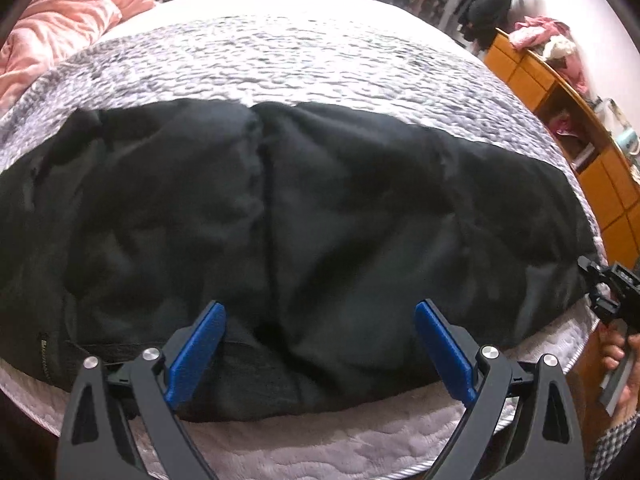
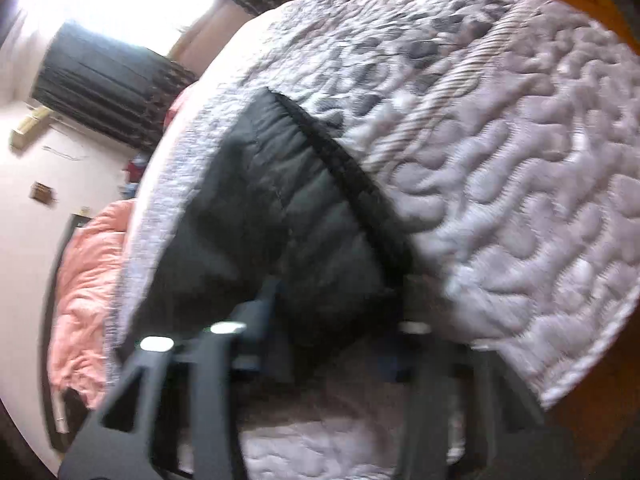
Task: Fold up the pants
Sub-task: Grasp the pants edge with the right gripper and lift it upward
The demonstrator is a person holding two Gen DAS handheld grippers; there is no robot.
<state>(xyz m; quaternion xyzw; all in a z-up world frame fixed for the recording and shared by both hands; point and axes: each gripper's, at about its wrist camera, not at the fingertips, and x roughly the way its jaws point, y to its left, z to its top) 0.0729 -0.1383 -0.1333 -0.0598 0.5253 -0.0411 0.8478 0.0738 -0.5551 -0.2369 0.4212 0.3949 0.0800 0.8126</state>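
Note:
Black pants (image 1: 304,216) lie spread across the grey quilted bed (image 1: 280,56), with a centre seam running toward me. My left gripper (image 1: 320,332) is open, its blue pads (image 1: 196,356) standing wide apart over the pants' near edge. My right gripper (image 1: 600,292) shows at the pants' right end in the left wrist view. In the blurred right wrist view the pants (image 2: 280,216) show end-on, their hem at the right gripper (image 2: 336,312), whose jaws stand apart around the cloth's near corner.
A pink duvet (image 1: 52,32) is bunched at the bed's far left. An orange wooden cabinet (image 1: 568,120) with clutter stands along the right. Dark curtains (image 2: 108,96) and a bright window sit beyond the bed. The bed's near edge (image 1: 320,448) is right below my left gripper.

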